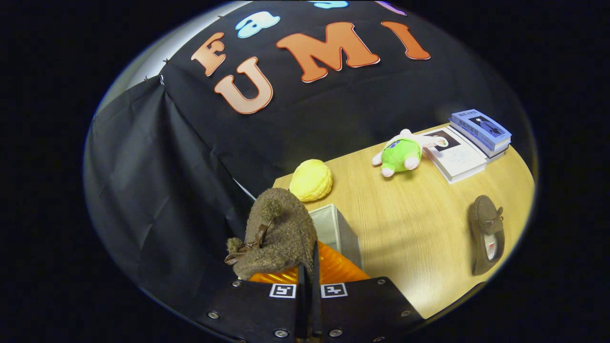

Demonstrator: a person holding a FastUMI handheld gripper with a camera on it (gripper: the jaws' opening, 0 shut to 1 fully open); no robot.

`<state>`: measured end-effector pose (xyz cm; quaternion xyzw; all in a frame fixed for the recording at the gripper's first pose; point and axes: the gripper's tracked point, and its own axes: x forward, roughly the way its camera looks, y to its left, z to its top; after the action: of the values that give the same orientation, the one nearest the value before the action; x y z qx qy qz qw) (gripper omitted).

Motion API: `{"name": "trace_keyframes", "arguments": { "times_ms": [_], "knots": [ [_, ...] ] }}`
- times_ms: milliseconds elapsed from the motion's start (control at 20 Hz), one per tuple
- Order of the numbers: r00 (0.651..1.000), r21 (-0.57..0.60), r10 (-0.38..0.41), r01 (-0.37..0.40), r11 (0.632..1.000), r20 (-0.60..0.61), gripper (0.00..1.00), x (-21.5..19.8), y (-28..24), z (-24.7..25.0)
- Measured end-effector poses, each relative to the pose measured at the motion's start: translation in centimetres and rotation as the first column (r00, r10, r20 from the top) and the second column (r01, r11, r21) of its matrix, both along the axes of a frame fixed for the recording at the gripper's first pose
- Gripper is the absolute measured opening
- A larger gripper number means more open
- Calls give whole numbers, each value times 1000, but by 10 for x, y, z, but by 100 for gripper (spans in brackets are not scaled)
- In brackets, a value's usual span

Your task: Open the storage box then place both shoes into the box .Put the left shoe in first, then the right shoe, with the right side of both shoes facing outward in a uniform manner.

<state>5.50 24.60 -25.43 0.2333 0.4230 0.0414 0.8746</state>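
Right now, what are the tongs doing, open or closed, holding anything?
Tongs: closed on the heel edge of a brown fuzzy shoe, held over the storage box.

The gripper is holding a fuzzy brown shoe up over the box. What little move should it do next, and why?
Probably lower it a little, straight down. The gripper has its fingers pinched on the brown shoe, which hangs just above the storage box with its orange lid swung open. The other shoe waits on the table, so this one likely goes in first.
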Motion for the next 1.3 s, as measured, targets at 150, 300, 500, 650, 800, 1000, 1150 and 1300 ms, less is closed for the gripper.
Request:
{"name": "trace_keyframes", "arguments": {
  "times_ms": [150,300,500,650,800,1000,1150,1300],
  "knots": [
    [999,-7,13,-13,1000,-35,5,1,23,-16],
    [996,-37,12,-16,999,-84,5,-1,42,-38],
    [984,-24,-52,48,999,-170,8,-4,57,-63],
    [972,-4,-57,58,998,-229,9,-6,73,-78],
    [956,38,20,-10,999,-292,21,-21,94,-89],
    [950,137,151,-117,984,-273,60,-33,111,-72],
    [967,131,164,-140,982,-197,77,-28,94,-55],
    [985,36,160,-158,987,-64,85,-22,62,-26]
  ]
}}
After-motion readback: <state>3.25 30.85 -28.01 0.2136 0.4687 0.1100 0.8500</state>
